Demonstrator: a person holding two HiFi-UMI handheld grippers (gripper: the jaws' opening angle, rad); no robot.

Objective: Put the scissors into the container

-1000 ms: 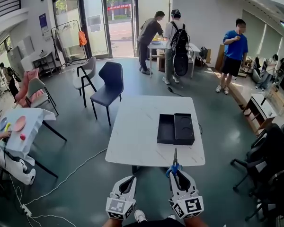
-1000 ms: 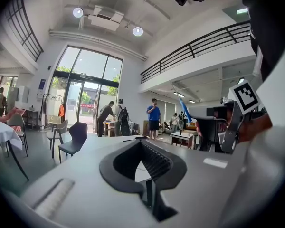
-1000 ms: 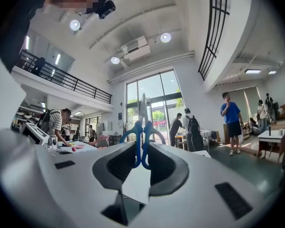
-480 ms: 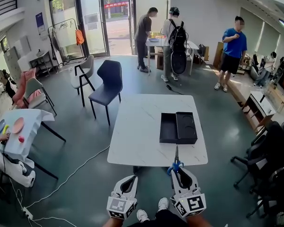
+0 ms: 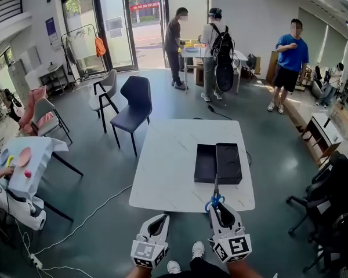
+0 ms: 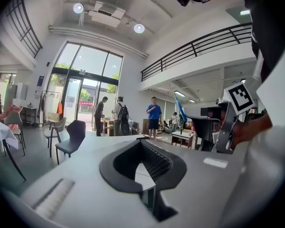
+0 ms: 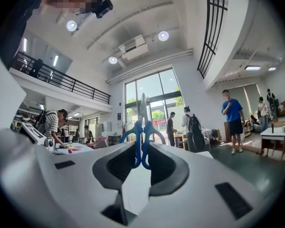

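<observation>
Only the head view shows the container (image 5: 205, 164), a black two-part box open upward on a white table (image 5: 174, 155). Neither gripper view shows the container; each gripper's own pale body fills the lower part of its picture.

The right gripper view gives the grip up close: the right gripper (image 7: 141, 148) has its jaws partly closed on the blue handles of the scissors (image 7: 142, 125), which sit at the far end of the pads with the shut blades sticking straight out ahead. The left gripper view shows the left gripper (image 6: 141, 144) with its jaw tips together and nothing between them. At its right edge it catches the other gripper from the side, with its marker cube (image 6: 237, 95) and the hand (image 6: 249, 129) holding it.

In the head view both grippers are held out side by side, on the person's side of the container, both aimed toward it. The right gripper (image 5: 217, 208) is nearer the container than the left gripper (image 5: 160, 219), which is off to the container's left.

The scissors (image 5: 215, 191) are in line with the container's middle, handles toward the person. The blade tip reaches the container's near edge, and none of the scissors is inside.
</observation>
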